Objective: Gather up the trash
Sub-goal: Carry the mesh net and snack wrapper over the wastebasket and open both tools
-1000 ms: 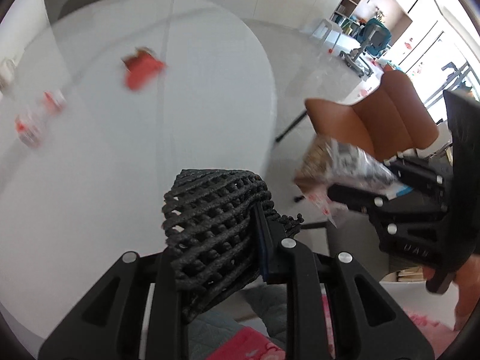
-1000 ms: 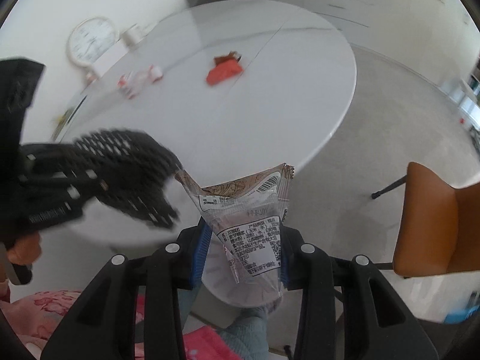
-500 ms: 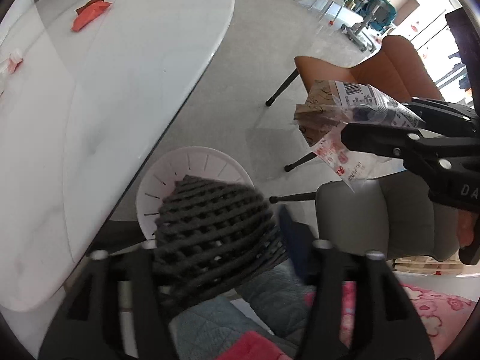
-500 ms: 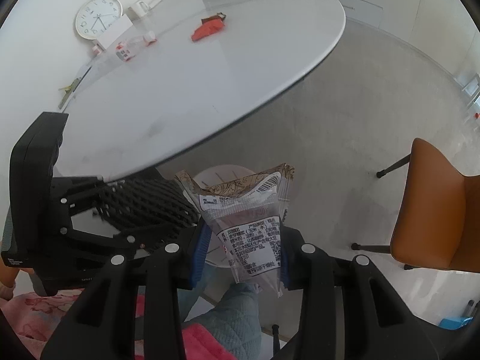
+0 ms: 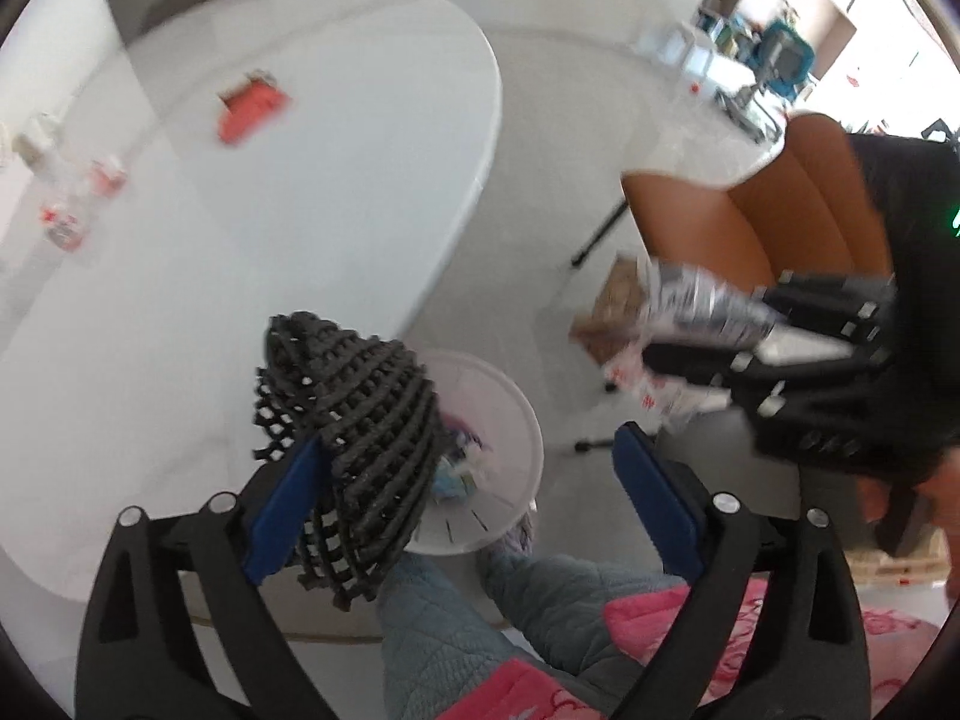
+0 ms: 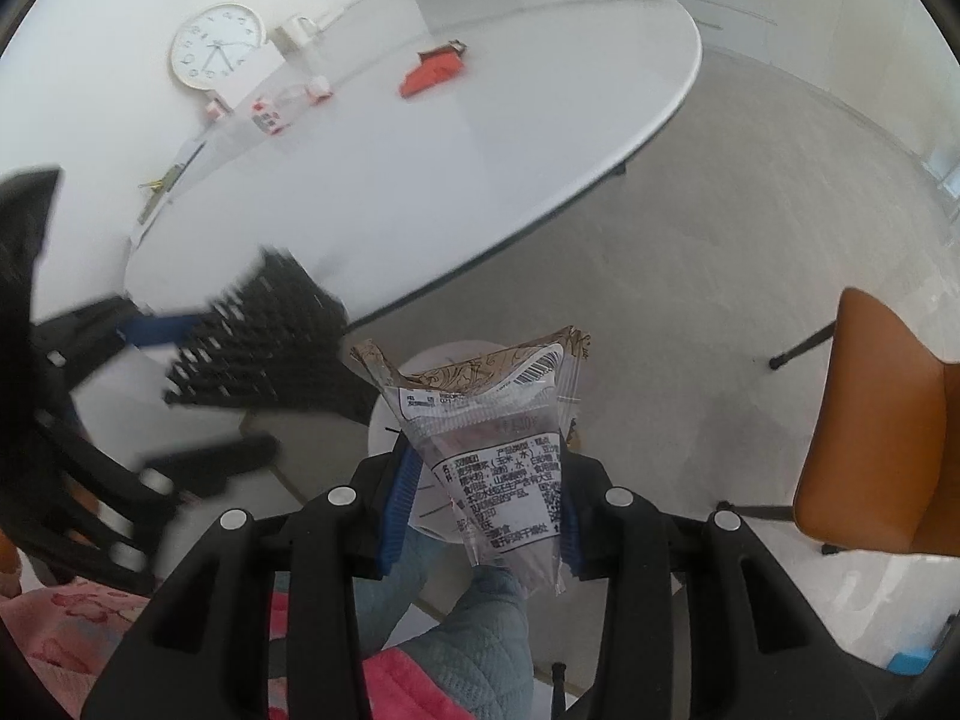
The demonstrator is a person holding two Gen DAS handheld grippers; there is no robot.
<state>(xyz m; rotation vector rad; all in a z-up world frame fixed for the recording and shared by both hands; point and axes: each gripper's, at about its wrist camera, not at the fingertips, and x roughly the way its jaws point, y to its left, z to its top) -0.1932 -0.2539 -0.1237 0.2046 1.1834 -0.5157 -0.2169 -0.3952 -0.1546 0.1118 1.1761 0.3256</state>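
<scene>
My left gripper (image 5: 465,450) hangs over a white bin (image 5: 522,420) on the floor. Its jaws are opening wide. A black mesh net (image 5: 354,420) still leans against the left pad, and the right pad stands well clear of it. My right gripper (image 6: 486,480) is shut on a clear printed snack wrapper (image 6: 492,444) above the same bin (image 6: 384,420). In the left wrist view that wrapper (image 5: 678,312) sticks out of the right gripper (image 5: 810,348) at the right. A red wrapper (image 6: 432,69) and small red-and-white packets (image 6: 270,114) lie on the round white table (image 6: 420,180).
The table edge runs just beside the bin. An orange chair (image 6: 882,420) stands on the floor at the right. A clock (image 6: 216,45) and a mug lean at the table's far side. A person's quilted blue-grey legs (image 5: 432,630) are below the grippers.
The left jaws, shut on the black mesh net a second ago, now stand wide apart with the net sagging over the bin. The right gripper came over the bin with the wrapper, then held.
</scene>
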